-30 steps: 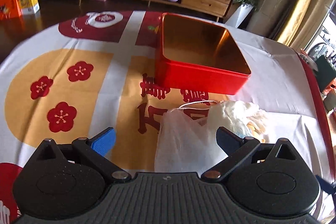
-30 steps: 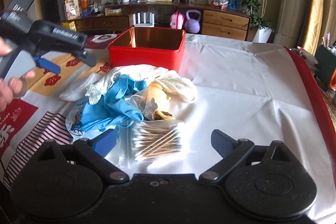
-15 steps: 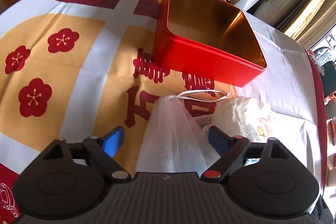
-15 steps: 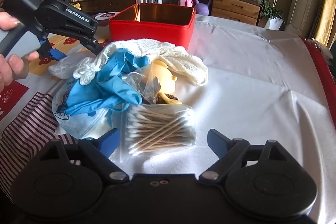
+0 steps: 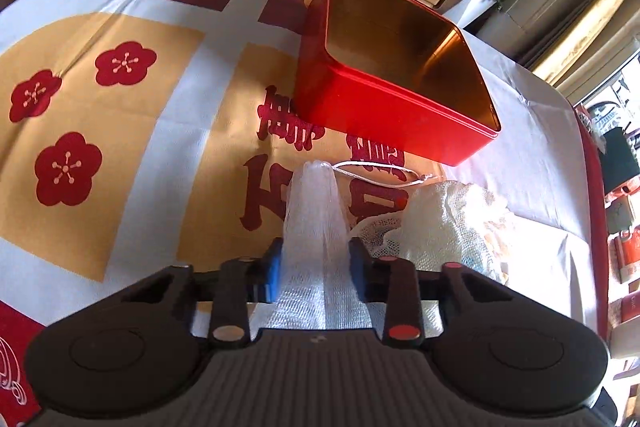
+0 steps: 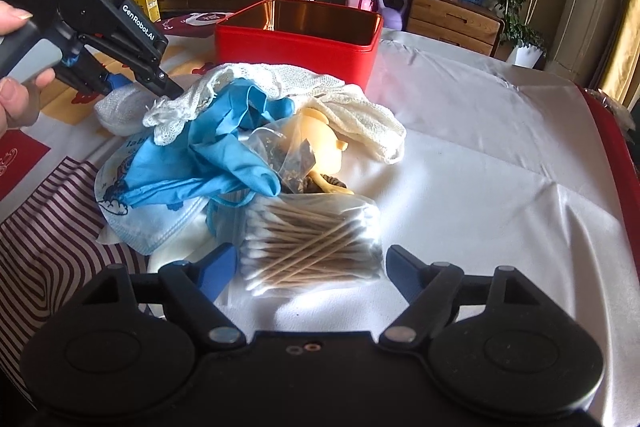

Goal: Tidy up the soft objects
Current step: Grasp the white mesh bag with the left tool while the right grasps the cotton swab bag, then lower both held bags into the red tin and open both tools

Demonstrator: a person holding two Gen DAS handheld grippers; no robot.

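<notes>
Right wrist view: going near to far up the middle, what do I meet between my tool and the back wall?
Right tool → cotton swab bag → blue glove → white mesh cloth → red tin → sideboard.

Surface (image 6: 500, 155) under a white cloth with red-and-gold plum-blossom print and red characters, striped patch at 8 o'clock in the right wrist view. Red tin (image 6: 296, 47), open, sits at 12 o'clock. Heap of soft things (image 6: 240, 147) at centre, just in front of tin. Bag of cotton swabs (image 6: 312, 247) at 6 o'clock, touching the heap.
</notes>
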